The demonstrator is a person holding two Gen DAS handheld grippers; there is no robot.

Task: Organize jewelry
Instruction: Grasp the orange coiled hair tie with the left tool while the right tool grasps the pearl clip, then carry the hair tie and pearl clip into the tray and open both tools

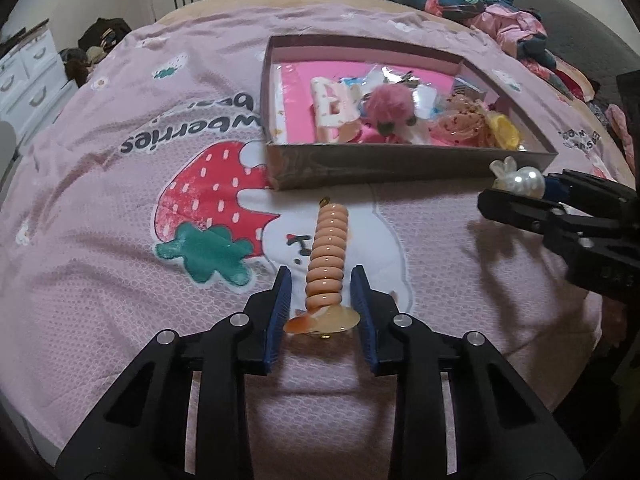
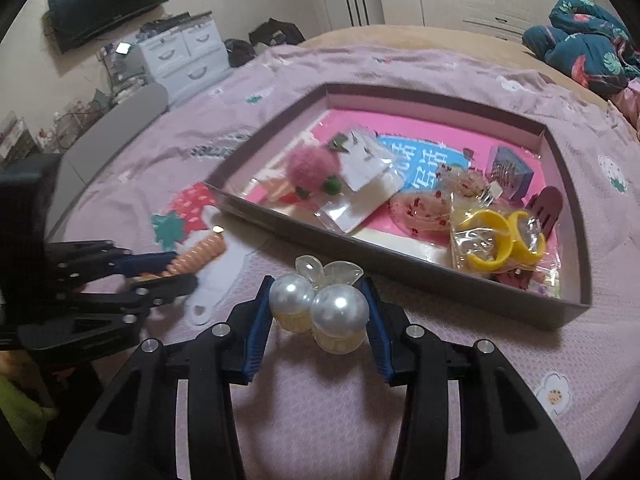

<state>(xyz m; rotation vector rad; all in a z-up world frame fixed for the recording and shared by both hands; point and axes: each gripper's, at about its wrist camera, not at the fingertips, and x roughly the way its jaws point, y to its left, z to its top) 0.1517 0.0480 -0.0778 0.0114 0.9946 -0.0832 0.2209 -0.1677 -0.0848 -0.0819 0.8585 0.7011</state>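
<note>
Spread over pink strawberry-print bedspread [image 1: 100, 280]. Shallow brown cardboard tray [image 2: 400, 276] half filled with trinkets, just beyond both items. Left gripper [image 1: 322, 300] clamped on peach spiral hair clip [image 1: 326, 256] at its near end. Right gripper [image 2: 318, 312] pinching twin-pearl claw clip [image 2: 320, 304] by its sides. Lift clear of tray wall before releasing inside.
</note>
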